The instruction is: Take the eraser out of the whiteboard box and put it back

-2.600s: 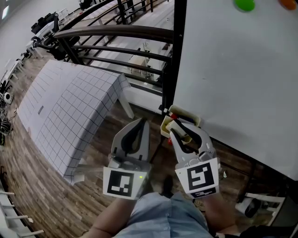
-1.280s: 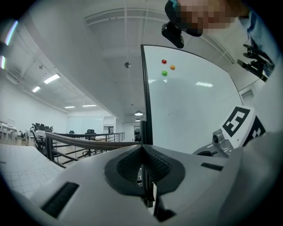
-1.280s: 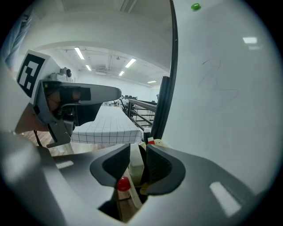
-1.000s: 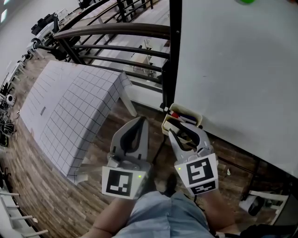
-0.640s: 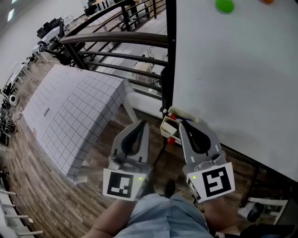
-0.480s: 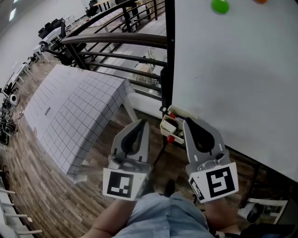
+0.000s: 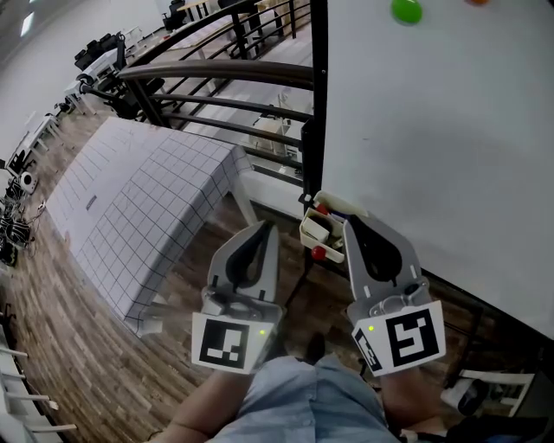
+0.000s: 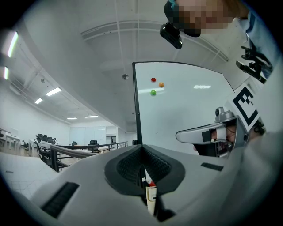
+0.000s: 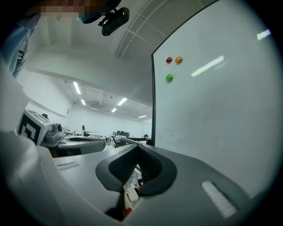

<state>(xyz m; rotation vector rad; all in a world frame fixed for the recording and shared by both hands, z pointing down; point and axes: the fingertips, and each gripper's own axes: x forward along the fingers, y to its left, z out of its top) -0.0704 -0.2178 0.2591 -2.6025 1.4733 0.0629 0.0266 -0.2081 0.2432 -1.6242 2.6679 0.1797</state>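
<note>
The cream whiteboard box point(image 7: 313, 229) hangs at the lower left corner of the whiteboard point(image 7: 433, 130), with red marker caps point(image 7: 318, 253) showing in it. I cannot pick out the eraser. My right gripper point(image 7: 351, 223) is level just right of and above the box, jaws shut, nothing visible between them. In the right gripper view its closed jaws point(image 9: 137, 145) frame the box point(image 9: 131, 194) below. My left gripper point(image 7: 263, 227) hovers left of the box, jaws together and empty. The left gripper view shows those closed jaws point(image 8: 142, 148) with the box point(image 8: 151, 194) below.
A table under a grid-patterned cloth point(image 7: 130, 199) stands to the left on the wooden floor. A dark railing point(image 7: 216, 73) runs behind it, beside the board's black post point(image 7: 313, 104). A green magnet point(image 7: 405, 10) sticks high on the board.
My right gripper rose out of the box and its jaws went from open to shut. The left gripper has barely shifted.
</note>
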